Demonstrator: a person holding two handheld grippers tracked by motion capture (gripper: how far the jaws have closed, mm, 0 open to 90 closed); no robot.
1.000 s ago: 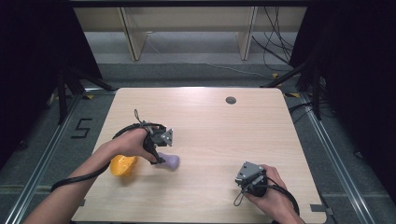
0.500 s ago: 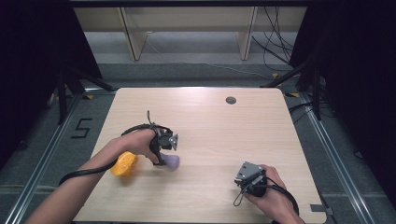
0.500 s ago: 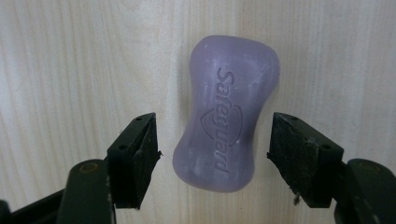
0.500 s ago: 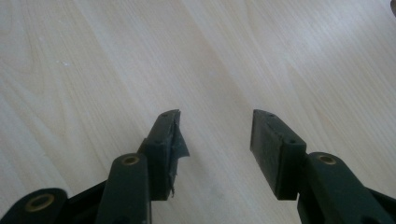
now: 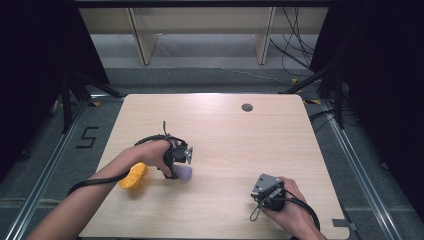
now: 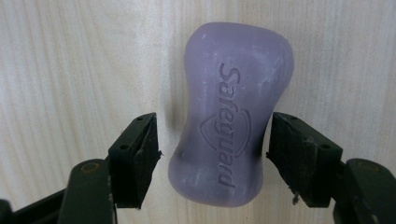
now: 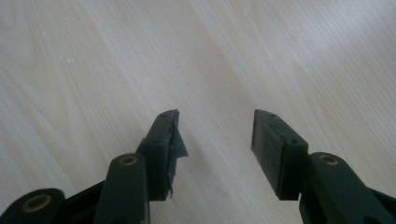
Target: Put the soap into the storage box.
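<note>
A purple soap bar [image 6: 233,135] stamped "Safeguard" lies flat on the wooden table [image 5: 225,130], and from above it sits at the left gripper's tip [image 5: 185,173]. My left gripper [image 6: 212,140] points down over it with the bar between its jaws. Those jaws have just been closing; one pad [image 6: 292,149] sits at the soap's edge, while the other pad [image 6: 137,156] is still a small gap away. In the high view the left gripper [image 5: 177,167] is left of centre. My right gripper [image 7: 215,135], at the table's front right [image 5: 262,195], has just been opening over bare wood with nothing between its jaws.
A yellow object [image 5: 133,176] lies by the left forearm, partly hidden by it. A small dark round grommet [image 5: 247,107] is set in the table near its far edge. Metal floor rails run along both sides of the table.
The left hand has sunk lower over the soap and shifted slightly. The right hand has stayed where it was.
</note>
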